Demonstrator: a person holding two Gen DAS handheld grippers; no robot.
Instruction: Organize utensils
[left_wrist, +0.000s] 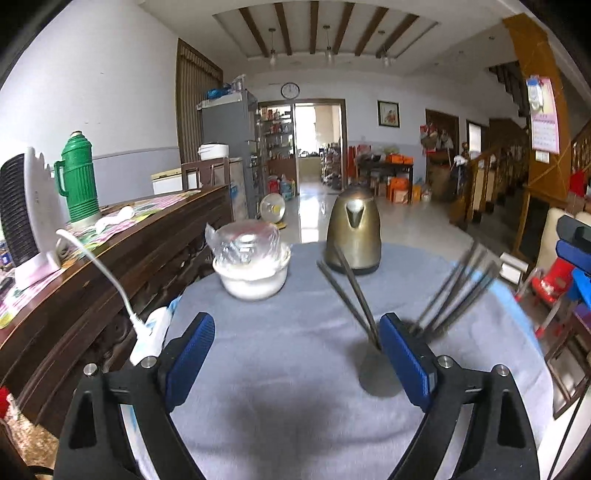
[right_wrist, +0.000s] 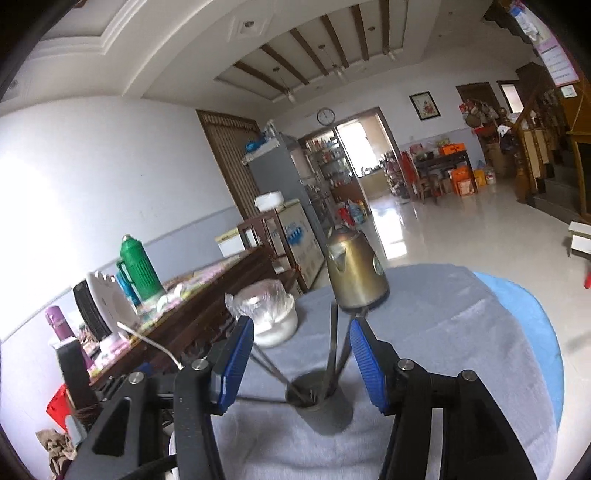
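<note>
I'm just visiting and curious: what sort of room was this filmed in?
Most likely a family home's big living and dining hall, perhaps adjoining a small shop. A cloth-covered table holds a kettle and a chopstick holder; a wooden staircase rises nearby.

A brass-coloured kettle (left_wrist: 354, 230) and a plastic-wrapped white bowl (left_wrist: 251, 275) stand apart on the grey-clothed surface (left_wrist: 280, 354), with a green thermos (left_wrist: 78, 181) on the wooden sideboard (left_wrist: 122, 251) alongside.

On the table (right_wrist: 461, 332) the cup (right_wrist: 325, 410) stands at lower centre of the right wrist view, chopsticks (right_wrist: 334, 343) upright in it; the kettle (right_wrist: 354, 273) stands behind it; the bowl (right_wrist: 275, 325) stands left of the kettle; the sideboard (right_wrist: 207, 306) runs along the left.
</note>
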